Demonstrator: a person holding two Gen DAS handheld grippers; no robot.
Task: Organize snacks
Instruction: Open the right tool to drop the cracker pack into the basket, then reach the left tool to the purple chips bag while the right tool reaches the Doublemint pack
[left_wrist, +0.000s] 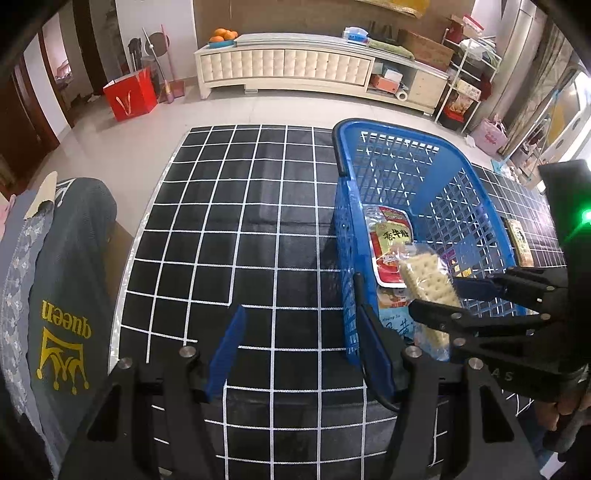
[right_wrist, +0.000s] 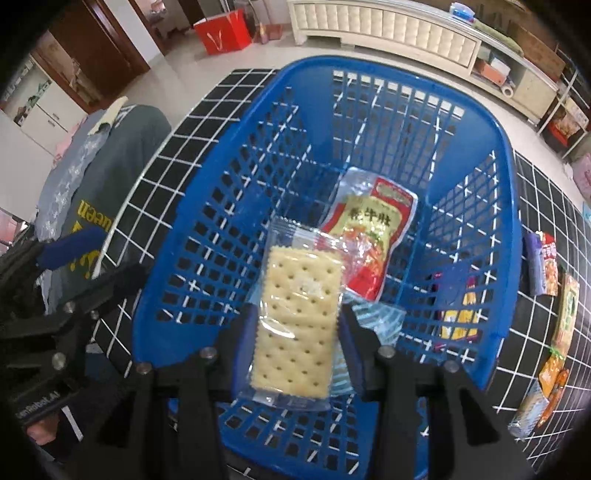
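Two claws in play here, and I'm steering both from my end. My right claw (right_wrist: 295, 332) is tipped steeply downward over the blue basket (right_wrist: 506, 206), with a clear-wrapped cracker pack (right_wrist: 295, 317) sitting between its blue pads. The pads sit right against the wrapper edges on both sides, so I'd call it gripped, with the jaws only partway apart. From the left camera that same claw comes in from the right side, angled down into the basket, cracker pack sticking out past its fingers (left_wrist: 476, 286).

My left claw (left_wrist: 303, 350) is also pointing down, but it's got nothing in it. Jaws are about half apart, one pad over the black gridded worktop (left_wrist: 240, 206) and the other close by the basket's near wall; I can't tell if it's touching it. It's hanging just left of the basket.

Inside the basket there's a red and yellow snack pouch (right_wrist: 369, 236) lying on the bottom, partly under the cracker wrapper from my view, plus something pale blue down by the right claw that I can't make out. More snack packets (right_wrist: 554, 314) are lying on the worktop to the right of the basket, outside it. A grey cloth with a yellow crown print (left_wrist: 66, 306) hangs at the left edge of the worktop.
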